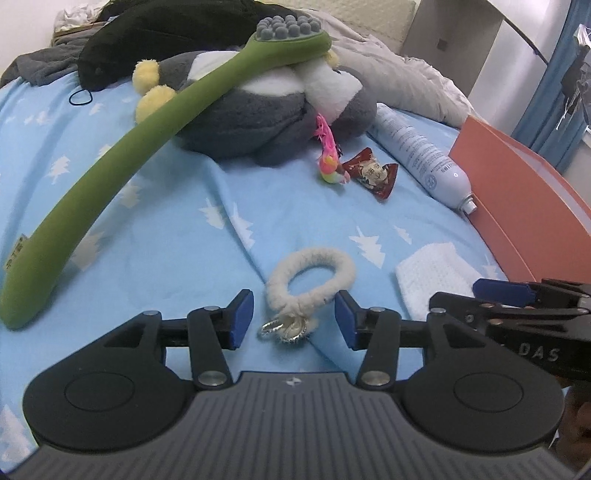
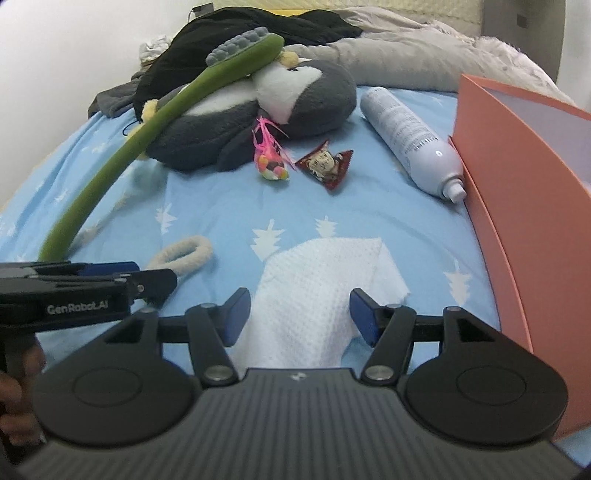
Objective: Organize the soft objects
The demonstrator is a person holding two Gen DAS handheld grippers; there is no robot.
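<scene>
- Soft objects are lying spread over a light blue bedsheet (image 1: 207,192) printed with white trees; the sheet is rumpling into a fold at the centre of the left wrist frame.
- Nearest, a fluffy white hair tie (image 1: 309,282) with a small metal charm is sitting at lower centre, between the blue pads of the left gripper (image 1: 293,319), whose jaws are standing spread and not pressing on it.
- In the right wrist frame, a white waffle cloth (image 2: 317,291) is lying at lower centre, between the parted pads of the right gripper (image 2: 300,317); the pads are not squeezing it.
- Each gripper is showing at the other frame's edge, with part of a hand visible below it.
- Further up, a grey and white plush penguin (image 1: 258,110) is resting in the upper centre, with a long green massage stick (image 1: 122,166) leaning across it, its grey knobbed head on top.
- Just below the penguin, a pink feathered toy (image 1: 328,162) and a red candy wrapper (image 1: 371,171) are lying side by side.
- To the right, a white spray bottle (image 1: 421,155) is lying on its side, its nozzle near an orange box (image 1: 517,192) occupying the right edge.
- Along the top, black clothing (image 1: 155,33) and a grey quilt (image 1: 399,70) are piling up.
- Blue curtains (image 1: 554,85) are hanging in the upper right, and a pale wall is showing in the upper left of the right wrist frame.
</scene>
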